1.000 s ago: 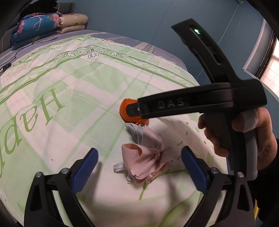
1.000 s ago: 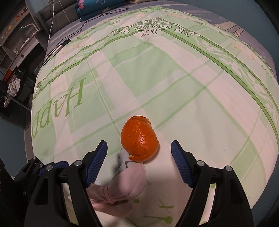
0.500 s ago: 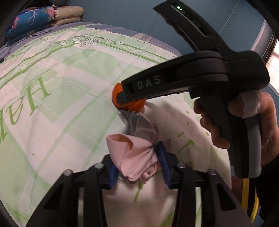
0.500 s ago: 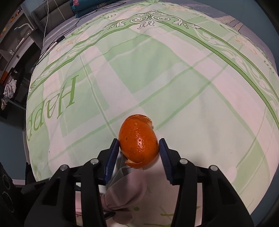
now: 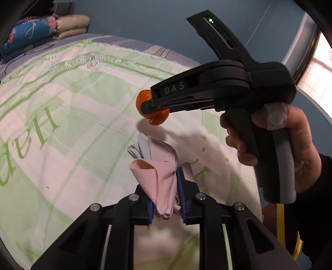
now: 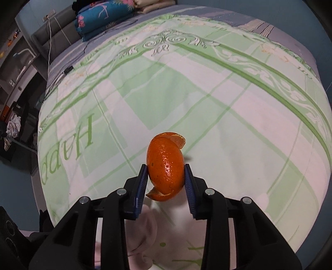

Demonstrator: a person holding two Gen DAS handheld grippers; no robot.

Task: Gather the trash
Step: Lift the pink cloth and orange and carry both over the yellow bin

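Left gripper (image 5: 166,199), jaws squeezed nearly together, pinches a crumpled pink tissue (image 5: 159,176) whose top fans out above the blue pads, lifted just off the bed (image 5: 62,124) with its green and white checked cover. Right gripper (image 6: 166,187), held by a hand (image 5: 290,143), has its jaws closing on an orange peel (image 6: 165,168), pads pressing both sides, raised clear of the cover and near the tissue.

Your left wrist view: looks forward-down along own fingers, close over bedspread (image 5: 72,116), facing wall and window. Your right wrist view: steeper downward look, close, facing headboard end. Both share bedspread's "Happy" lettering, folded quilts (image 6: 103,16), orange peel (image 6: 166,168).
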